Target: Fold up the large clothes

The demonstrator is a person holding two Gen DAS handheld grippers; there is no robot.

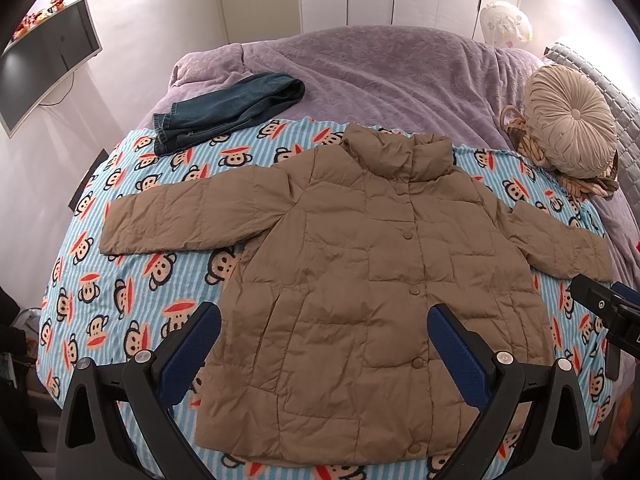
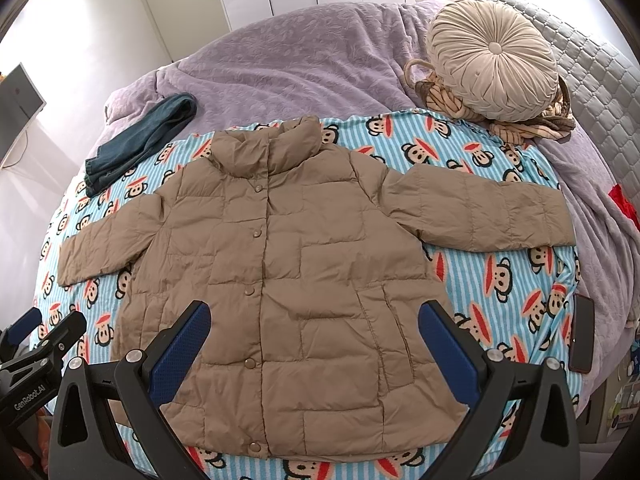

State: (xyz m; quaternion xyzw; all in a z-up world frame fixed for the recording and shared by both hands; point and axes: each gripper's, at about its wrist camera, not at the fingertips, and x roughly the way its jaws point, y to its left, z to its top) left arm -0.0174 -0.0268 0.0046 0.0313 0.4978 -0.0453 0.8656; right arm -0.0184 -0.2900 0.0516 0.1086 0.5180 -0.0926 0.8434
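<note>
A tan quilted jacket (image 1: 360, 272) is being shown laid flat, front side up, on a blue striped blanket (image 1: 132, 280) printed with cartoon monkey faces. The snaps down its front are being kept fastened, the collar is pointing toward the far side of the bed, and both sleeves are being spread outward to the sides. The hem is lying nearest to the cameras.

The left gripper (image 1: 324, 344) is being held above the lower part of the jacket with its blue-padded fingers (image 1: 192, 352) spread wide apart and nothing being gripped between them. The right gripper (image 2: 314, 344) is being held in the same way over the lower front of the jacket, its fingers (image 2: 448, 348) likewise spread apart and empty. Whether either set of fingers is touching the fabric cannot be told. Each gripper is being caught at the edge of the other's view.

The blanket is being carried by a bed covered with a purple bedspread (image 1: 380, 72). A pair of folded jeans (image 1: 224, 108) is lying beyond the jacket's sleeve on the left, partly on the blanket and partly on the bedspread. A round pleated cushion (image 2: 494, 64) is resting on a woven basket (image 2: 436, 96) at the far right. A dark phone (image 2: 582, 332) is lying on the right edge of the blanket. A monitor (image 1: 44, 60) is being seen against the wall at left.
</note>
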